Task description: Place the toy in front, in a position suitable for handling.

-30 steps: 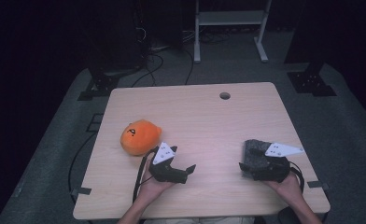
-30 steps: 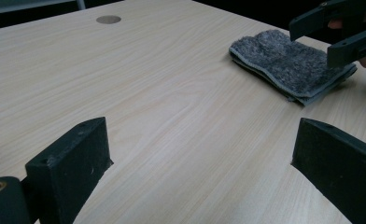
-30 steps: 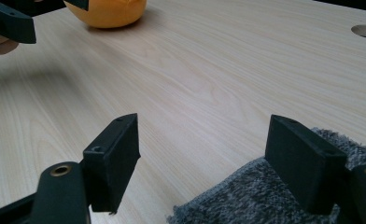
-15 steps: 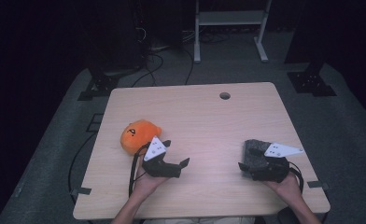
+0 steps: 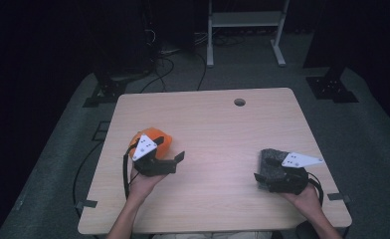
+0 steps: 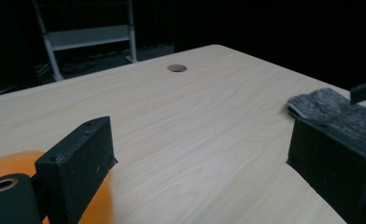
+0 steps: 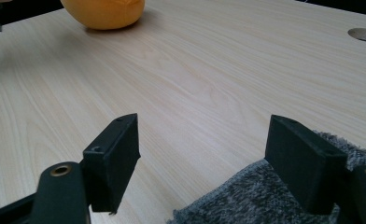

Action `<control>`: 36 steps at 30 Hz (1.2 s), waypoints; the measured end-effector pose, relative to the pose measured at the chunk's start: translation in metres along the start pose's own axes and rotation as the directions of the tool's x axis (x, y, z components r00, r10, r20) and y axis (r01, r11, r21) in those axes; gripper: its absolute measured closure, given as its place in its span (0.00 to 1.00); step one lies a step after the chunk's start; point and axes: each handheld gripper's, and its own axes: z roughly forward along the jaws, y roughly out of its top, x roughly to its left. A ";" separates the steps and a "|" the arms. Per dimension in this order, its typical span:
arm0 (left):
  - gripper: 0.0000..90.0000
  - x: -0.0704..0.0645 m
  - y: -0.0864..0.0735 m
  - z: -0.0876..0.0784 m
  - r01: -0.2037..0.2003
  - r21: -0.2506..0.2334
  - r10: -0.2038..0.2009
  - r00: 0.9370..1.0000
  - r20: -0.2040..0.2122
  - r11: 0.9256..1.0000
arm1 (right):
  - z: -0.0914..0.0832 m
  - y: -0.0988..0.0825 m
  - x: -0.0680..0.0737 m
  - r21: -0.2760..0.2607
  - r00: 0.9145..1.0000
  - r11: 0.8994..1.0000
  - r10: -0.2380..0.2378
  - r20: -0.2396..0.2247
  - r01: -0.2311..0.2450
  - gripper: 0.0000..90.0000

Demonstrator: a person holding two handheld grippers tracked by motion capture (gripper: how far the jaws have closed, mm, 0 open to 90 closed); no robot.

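Observation:
An orange round plush toy [image 5: 155, 136] lies at the table's left, partly under the grey plate of my left gripper [image 5: 169, 160]. In the left gripper view the toy [image 6: 10, 161] sits just behind the left jaw, and the gripper [image 6: 200, 154] is open with only bare table between the jaws. A grey fuzzy cloth [image 5: 271, 160] lies at the right. My right gripper [image 5: 260, 175] rests at its near edge. In the right gripper view that gripper [image 7: 204, 144] is open, its right jaw over the cloth [image 7: 246, 200]; the toy [image 7: 104, 11] shows far off.
The light wooden table [image 5: 218, 129] has a round cable hole [image 5: 240, 102] near its far edge. A white metal stand [image 5: 245, 20], black stand feet and cables occupy the dark floor beyond. The cloth [image 6: 330, 109] appears across the table in the left gripper view.
My left gripper has moved left and slightly away from me, ending against the orange toy. The right gripper and the cloth have stayed put.

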 end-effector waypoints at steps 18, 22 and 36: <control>0.07 0.059 -0.010 -0.028 0.049 -0.011 -0.050 0.977 -0.208 0.999 | 0.000 0.000 0.000 -0.003 1.000 1.000 0.004 0.000 -0.004 0.28; 0.07 0.069 -0.013 -0.029 0.073 0.003 -0.071 0.971 -0.227 0.997 | 0.001 0.000 0.000 -0.004 1.000 1.000 0.003 0.000 -0.003 0.28; 0.08 0.080 -0.030 -0.015 0.112 0.104 -0.081 0.963 -0.259 0.988 | 0.001 0.000 -0.001 -0.004 1.000 1.000 0.007 -0.004 -0.007 0.28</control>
